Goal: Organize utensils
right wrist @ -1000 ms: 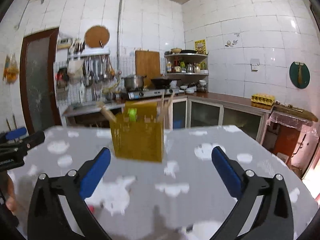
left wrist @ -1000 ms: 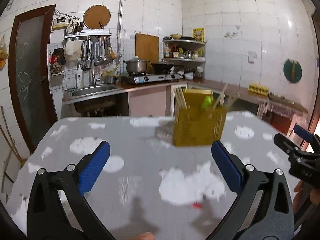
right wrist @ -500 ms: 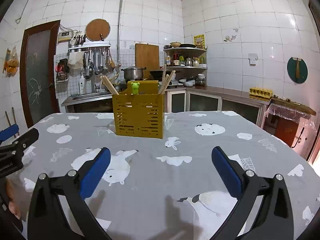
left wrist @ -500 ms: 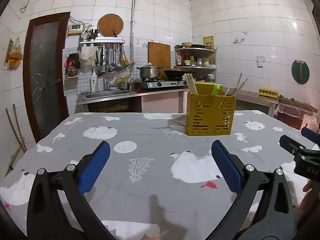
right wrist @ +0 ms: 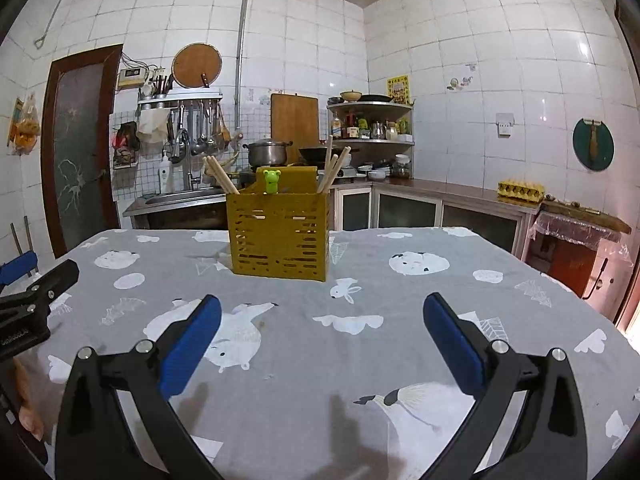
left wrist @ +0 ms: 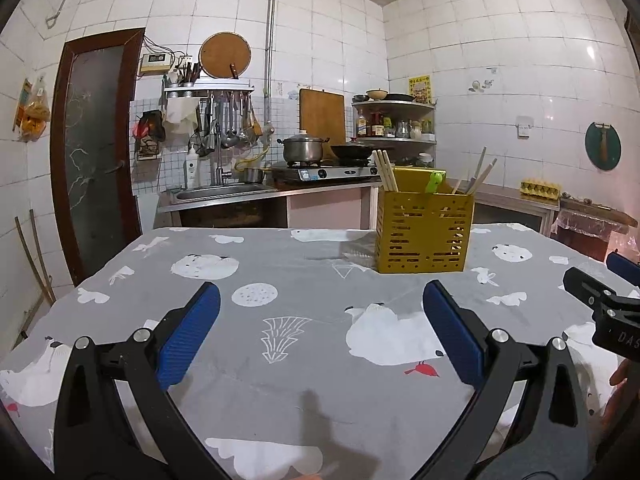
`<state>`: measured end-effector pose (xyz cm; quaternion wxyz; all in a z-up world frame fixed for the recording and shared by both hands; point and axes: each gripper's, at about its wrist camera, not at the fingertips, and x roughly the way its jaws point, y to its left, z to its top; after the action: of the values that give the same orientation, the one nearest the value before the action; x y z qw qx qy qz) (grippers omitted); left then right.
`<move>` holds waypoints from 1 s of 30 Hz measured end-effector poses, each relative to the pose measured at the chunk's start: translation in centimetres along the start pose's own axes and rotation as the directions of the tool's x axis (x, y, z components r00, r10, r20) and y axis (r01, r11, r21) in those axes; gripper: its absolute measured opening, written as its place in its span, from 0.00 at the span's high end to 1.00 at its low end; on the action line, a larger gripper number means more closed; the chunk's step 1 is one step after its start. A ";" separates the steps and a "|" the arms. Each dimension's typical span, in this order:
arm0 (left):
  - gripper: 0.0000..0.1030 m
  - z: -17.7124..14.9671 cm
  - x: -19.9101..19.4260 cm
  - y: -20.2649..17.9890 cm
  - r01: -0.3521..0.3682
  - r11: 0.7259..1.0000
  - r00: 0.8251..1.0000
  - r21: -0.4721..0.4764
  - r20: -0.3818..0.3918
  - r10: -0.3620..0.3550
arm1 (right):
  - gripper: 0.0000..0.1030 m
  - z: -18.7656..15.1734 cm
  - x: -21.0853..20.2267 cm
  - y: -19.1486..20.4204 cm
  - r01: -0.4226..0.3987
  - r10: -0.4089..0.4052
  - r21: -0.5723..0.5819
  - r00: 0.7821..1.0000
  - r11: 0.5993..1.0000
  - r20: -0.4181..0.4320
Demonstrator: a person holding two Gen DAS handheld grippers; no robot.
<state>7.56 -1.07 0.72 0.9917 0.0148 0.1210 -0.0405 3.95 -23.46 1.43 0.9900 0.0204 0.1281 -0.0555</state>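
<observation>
A yellow slotted utensil holder (left wrist: 423, 232) stands upright on the grey patterned tablecloth (left wrist: 280, 280); it also shows in the right wrist view (right wrist: 280, 236). Wooden chopsticks (right wrist: 218, 178) lean out of its left and right sides, and a green frog-topped utensil (right wrist: 271, 181) stands in the middle. My left gripper (left wrist: 320, 324) is open and empty, low over the near table, well short of the holder. My right gripper (right wrist: 322, 324) is open and empty, also short of the holder.
The right gripper's tip (left wrist: 600, 296) shows at the right edge of the left view, the left gripper's tip (right wrist: 36, 288) at the left edge of the right view. Behind the table are a sink (left wrist: 224, 192), a stove with a pot (left wrist: 302, 150) and a counter (right wrist: 460, 196).
Both views have settled from a blurred, tilted look to a steady level one. Both grippers pulled back a little from the holder and stay open.
</observation>
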 end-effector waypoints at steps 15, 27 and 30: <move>0.05 -0.2 0.6 0.2 0.017 1.000 0.999 -0.007 -0.035 -0.017 | 0.04 0.0 -0.3 0.0 0.010 -0.011 0.009 1.000 1.000 0.006; 0.05 -0.2 0.2 0.3 0.018 1.000 1.000 -0.013 -0.018 -0.018 | 0.04 0.1 -0.4 0.1 0.017 -0.017 0.002 1.000 1.000 0.016; 0.05 -0.2 0.1 0.3 0.018 1.000 1.000 -0.013 -0.018 -0.018 | 0.04 0.1 -0.5 0.2 0.019 -0.019 -0.003 1.000 1.000 0.020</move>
<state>7.66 -0.82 0.46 0.9903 0.0077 0.1302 -0.0485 3.54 -23.24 1.69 0.9907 0.0170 0.1183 -0.0651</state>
